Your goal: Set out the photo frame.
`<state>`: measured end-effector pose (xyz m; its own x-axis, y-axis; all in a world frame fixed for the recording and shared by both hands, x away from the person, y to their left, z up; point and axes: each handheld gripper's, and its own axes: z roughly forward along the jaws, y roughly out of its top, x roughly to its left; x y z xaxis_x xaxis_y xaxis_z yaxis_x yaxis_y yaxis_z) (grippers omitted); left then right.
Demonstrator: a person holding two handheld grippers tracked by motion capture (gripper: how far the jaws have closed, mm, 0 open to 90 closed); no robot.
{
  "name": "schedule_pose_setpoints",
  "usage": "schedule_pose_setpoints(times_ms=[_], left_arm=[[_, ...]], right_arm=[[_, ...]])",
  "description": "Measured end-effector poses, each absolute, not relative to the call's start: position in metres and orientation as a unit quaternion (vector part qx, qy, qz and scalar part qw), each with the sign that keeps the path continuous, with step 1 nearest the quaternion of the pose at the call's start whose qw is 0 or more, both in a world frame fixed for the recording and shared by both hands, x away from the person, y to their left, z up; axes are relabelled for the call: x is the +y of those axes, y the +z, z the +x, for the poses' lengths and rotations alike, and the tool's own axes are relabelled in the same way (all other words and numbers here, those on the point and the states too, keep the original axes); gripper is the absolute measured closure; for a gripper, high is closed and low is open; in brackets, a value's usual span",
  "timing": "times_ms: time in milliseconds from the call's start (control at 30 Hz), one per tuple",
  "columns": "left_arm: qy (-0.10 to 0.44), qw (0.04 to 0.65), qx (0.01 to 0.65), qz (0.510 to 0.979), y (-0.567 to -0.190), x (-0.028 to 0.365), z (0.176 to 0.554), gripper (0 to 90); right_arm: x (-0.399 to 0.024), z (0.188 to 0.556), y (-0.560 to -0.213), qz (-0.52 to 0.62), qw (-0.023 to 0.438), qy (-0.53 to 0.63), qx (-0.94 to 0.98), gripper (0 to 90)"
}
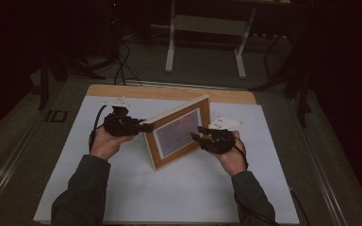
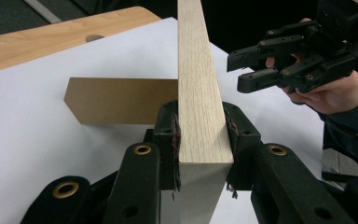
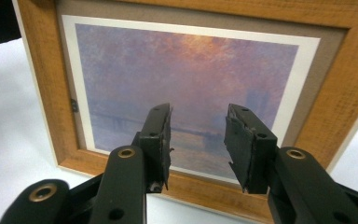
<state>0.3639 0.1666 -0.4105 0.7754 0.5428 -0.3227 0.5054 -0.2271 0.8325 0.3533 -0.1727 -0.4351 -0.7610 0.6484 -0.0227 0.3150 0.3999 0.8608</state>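
Observation:
A wooden picture frame point(image 1: 179, 134) with a hazy purple and orange print point(image 3: 186, 79) stands upright on the white sheet point(image 1: 193, 188), propped by a brown easel back point(image 2: 121, 100). My left gripper point(image 1: 147, 126) is shut on the frame's left side rail point(image 2: 198, 93), with one pad on each face of the light wood. My right gripper point(image 1: 197, 133) hangs open just in front of the print's lower right, its jaws point(image 3: 198, 135) apart with nothing between them. In the left gripper view the right gripper point(image 2: 242, 70) floats beyond the frame's edge.
The white sheet covers a wooden tabletop whose far strip point(image 1: 169, 92) stays bare. Beyond the table stands a white metal stand point(image 1: 205, 28) on a dark floor with cables. The near half of the sheet is open room.

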Motion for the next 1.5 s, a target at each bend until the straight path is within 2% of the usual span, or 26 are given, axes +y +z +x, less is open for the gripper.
schedule_pose_setpoints(times_ms=[167, 367, 567, 633, 800, 1100, 1200, 1500], left_arm=[[0.069, 0.51, 0.377, 0.77, -0.415, 0.162, 0.354, 58.7], [0.115, 0.512, 0.395, 0.754, -0.423, 0.156, 0.336, 61.3], [0.16, 0.486, 0.407, 0.757, -0.436, 0.141, 0.32, 62.0], [0.174, 0.487, 0.414, 0.749, -0.438, 0.139, 0.317, 64.7], [0.135, 0.513, 0.407, 0.744, -0.44, 0.147, 0.32, 70.9], [0.092, 0.527, 0.389, 0.75, -0.44, 0.156, 0.326, 72.2], [0.079, 0.527, 0.377, 0.757, -0.439, 0.159, 0.327, 72.5], [0.051, 0.528, 0.352, 0.771, -0.438, 0.166, 0.333, 72.8]], right_arm=[[-0.178, 0.358, -0.436, 0.306, 0.185, 0.459, 0.813, 59.1], [-0.183, 0.365, -0.441, 0.321, 0.197, 0.449, 0.81, 57.2], [-0.186, 0.372, -0.441, 0.341, 0.212, 0.445, 0.801, 55.5], [-0.187, 0.374, -0.44, 0.348, 0.217, 0.443, 0.797, 54.8], [-0.189, 0.38, -0.438, 0.357, 0.228, 0.442, 0.79, 53.7], [-0.197, 0.388, -0.433, 0.37, 0.241, 0.435, 0.785, 51.3], [-0.2, 0.39, -0.433, 0.37, 0.224, 0.446, 0.784, 50.1], [-0.199, 0.396, -0.43, 0.36, 0.217, 0.457, 0.784, 45.5]])
